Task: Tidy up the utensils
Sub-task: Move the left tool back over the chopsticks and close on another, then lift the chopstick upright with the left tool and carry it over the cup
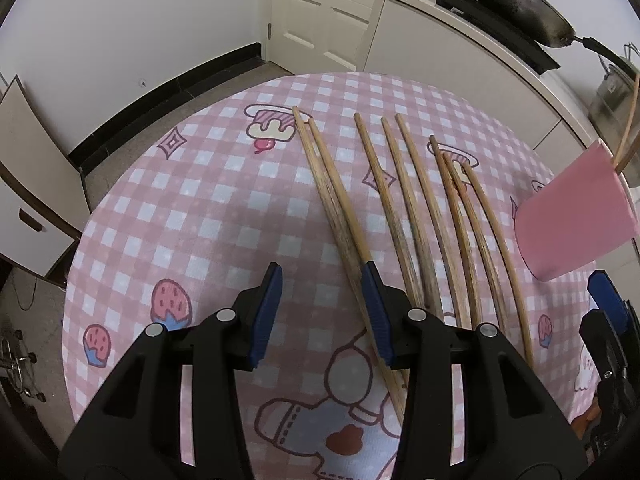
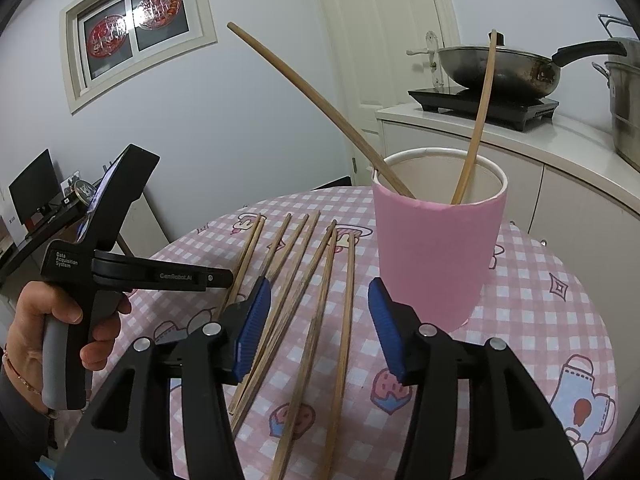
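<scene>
Several bamboo chopsticks [image 1: 336,204] lie side by side on the pink checked tablecloth [image 1: 200,220]. My left gripper [image 1: 320,312] hovers low over their near ends, open; the leftmost pair runs under its right finger, and no pad presses on it. A pink cup [image 2: 436,256] stands upright on the table with two chopsticks [image 2: 320,108] leaning in it. My right gripper [image 2: 320,328] is open just left of the cup, above more chopsticks [image 2: 346,300] on the cloth. The cup [image 1: 576,220] shows at the right in the left wrist view.
A hand [image 2: 40,320] holds the left gripper's handle at the left. Behind the round table, a white counter carries a wok [image 2: 496,64] on an induction cooker and a steel pot [image 2: 624,104]. The table's far edge [image 1: 320,76] drops to the floor before a white door.
</scene>
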Motion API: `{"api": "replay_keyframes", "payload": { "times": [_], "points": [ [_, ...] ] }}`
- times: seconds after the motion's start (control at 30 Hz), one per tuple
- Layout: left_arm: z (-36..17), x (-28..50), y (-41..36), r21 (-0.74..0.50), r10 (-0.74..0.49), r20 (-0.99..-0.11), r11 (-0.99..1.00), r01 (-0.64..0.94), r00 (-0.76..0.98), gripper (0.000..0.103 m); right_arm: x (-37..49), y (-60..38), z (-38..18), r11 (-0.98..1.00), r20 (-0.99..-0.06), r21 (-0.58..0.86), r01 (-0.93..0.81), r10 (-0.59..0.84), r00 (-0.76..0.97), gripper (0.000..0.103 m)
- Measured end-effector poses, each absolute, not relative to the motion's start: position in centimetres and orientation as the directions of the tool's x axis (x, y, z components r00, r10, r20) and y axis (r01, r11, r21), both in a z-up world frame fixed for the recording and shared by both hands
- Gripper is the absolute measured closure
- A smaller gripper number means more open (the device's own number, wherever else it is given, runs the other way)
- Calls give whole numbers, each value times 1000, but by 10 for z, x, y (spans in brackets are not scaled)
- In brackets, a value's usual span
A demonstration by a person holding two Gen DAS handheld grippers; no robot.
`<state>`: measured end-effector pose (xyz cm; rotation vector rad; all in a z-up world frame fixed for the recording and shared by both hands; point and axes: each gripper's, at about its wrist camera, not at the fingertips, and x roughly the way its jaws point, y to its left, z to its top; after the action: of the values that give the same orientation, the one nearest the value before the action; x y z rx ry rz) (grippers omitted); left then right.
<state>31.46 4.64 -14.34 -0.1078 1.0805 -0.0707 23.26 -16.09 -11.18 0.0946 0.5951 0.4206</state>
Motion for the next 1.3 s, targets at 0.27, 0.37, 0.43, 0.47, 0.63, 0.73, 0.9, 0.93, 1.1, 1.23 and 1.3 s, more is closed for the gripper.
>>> {"api": "replay_keyframes", "payload": {
  "times": [0.27,0.37,0.43,0.47,0.63,0.73,0.9,0.93,1.1,1.23,1.3],
  "points": [
    [-145,332,41,-89,-71,-885,996,-18,461,73,234,-159,-111,906,-528,211,-366,421,738,55],
    [-145,337,46,-97,-77,-884,995,-18,461,81,234,-157,-110,905,-533,207,-371,422,733,54],
    [-146,337,54,-124,-101,-885,992,-21,455,87,235,-155,-110,905,-536,205,-374,423,730,53],
    [-146,336,58,-139,-114,-884,990,-22,453,91,235,-154,-109,903,-538,204,-378,426,727,53],
    [-146,324,67,-128,-112,-882,992,-4,458,95,238,-141,-106,895,-542,195,-402,440,716,52],
    [-145,313,73,-141,-134,-885,990,17,445,95,243,-127,-107,883,-569,193,-428,456,685,52],
    [-143,319,81,-173,-164,-893,985,17,419,94,264,-94,-108,875,-617,174,-453,455,642,52],
    [-143,320,82,-175,-169,-894,984,23,416,94,270,-85,-109,876,-630,162,-454,446,636,52],
    [-145,331,89,-185,-177,-892,982,21,415,94,291,-52,-113,883,-685,110,-456,400,609,55],
    [-146,344,98,-227,-209,-888,974,4,410,94,316,-41,-120,894,-720,113,-435,375,584,62],
    [-147,349,101,-244,-226,-887,970,7,403,94,327,-35,-124,889,-742,126,-441,379,552,72]
  ]
}}
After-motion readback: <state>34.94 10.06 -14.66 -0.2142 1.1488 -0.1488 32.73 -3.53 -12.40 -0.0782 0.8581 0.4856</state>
